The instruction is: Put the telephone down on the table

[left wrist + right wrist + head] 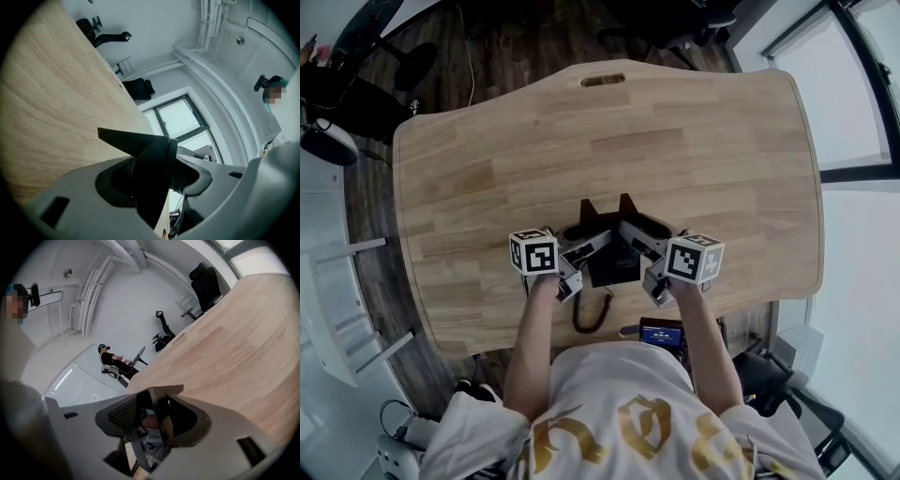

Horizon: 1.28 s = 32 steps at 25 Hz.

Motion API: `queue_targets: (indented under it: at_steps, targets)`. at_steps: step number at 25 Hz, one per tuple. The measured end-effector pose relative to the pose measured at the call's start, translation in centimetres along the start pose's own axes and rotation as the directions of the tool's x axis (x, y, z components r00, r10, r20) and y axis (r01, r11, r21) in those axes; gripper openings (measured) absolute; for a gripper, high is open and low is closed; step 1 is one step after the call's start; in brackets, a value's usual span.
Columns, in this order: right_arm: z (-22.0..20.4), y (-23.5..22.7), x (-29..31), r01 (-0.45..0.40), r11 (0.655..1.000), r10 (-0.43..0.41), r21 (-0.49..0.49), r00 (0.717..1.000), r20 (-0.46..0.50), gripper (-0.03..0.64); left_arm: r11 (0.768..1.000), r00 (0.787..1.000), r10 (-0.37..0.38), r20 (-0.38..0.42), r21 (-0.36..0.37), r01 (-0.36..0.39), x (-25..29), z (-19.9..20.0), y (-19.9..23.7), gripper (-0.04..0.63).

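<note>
Between both pairs of fingers: the telephone.

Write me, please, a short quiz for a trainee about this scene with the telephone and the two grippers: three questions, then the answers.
1. True or false: the telephone is beside the slot at the far edge of the table.
2. What trails from the telephone's near side, toward the person? A) a coiled cord B) a cloth C) a key ring
3. Fill in: the telephone is gripped by ___ grippers.

Key:
1. False. It is close to the table's near edge.
2. A.
3. Two: the left gripper and the right gripper, one on each side.
</note>
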State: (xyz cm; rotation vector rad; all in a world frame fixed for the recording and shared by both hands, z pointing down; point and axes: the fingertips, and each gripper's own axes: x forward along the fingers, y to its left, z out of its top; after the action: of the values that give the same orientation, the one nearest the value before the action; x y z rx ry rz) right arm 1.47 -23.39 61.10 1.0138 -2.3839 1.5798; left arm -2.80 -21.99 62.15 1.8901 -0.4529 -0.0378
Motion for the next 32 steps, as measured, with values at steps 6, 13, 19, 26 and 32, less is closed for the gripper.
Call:
queue_targets:
  at_steps: [6,13,19,26,32]
  targets:
    - [0.1,-0.6,0.4,0.002,1.000,-0.002,0.011,1.000,-0.001,0.198,1.000,1.000,0.003,0.010,-0.018,-0.003,0.2,0.3,0.8,0.215]
    - [0.0,-1.1,0.8,0.004,1.000,-0.004,0.023,1.000,-0.001,0.196,0.999,1.000,0.015,0.018,-0.038,-0.014,0.3,0.3,1.5,0.213]
    - [-0.1,-1.5,1.0,0.011,1.000,-0.011,0.023,1.000,-0.004,0.192,0.999,1.000,0.021,0.022,-0.050,-0.020,0.4,0.3,1.8,0.213]
    - [-0.2,-1.8,1.2,0.018,1.000,-0.018,0.018,1.000,-0.011,0.192,0.997,0.998,0.057,0.016,-0.043,-0.056,0.3,0.1,2.8,0.213]
    - [-0.3,-1.8,1.3,0.006,1.000,-0.006,0.001,1.000,0.003,0.193,0.998,0.999,0.033,0.034,-0.053,-0.031,0.4,0.4,2.3,0.215]
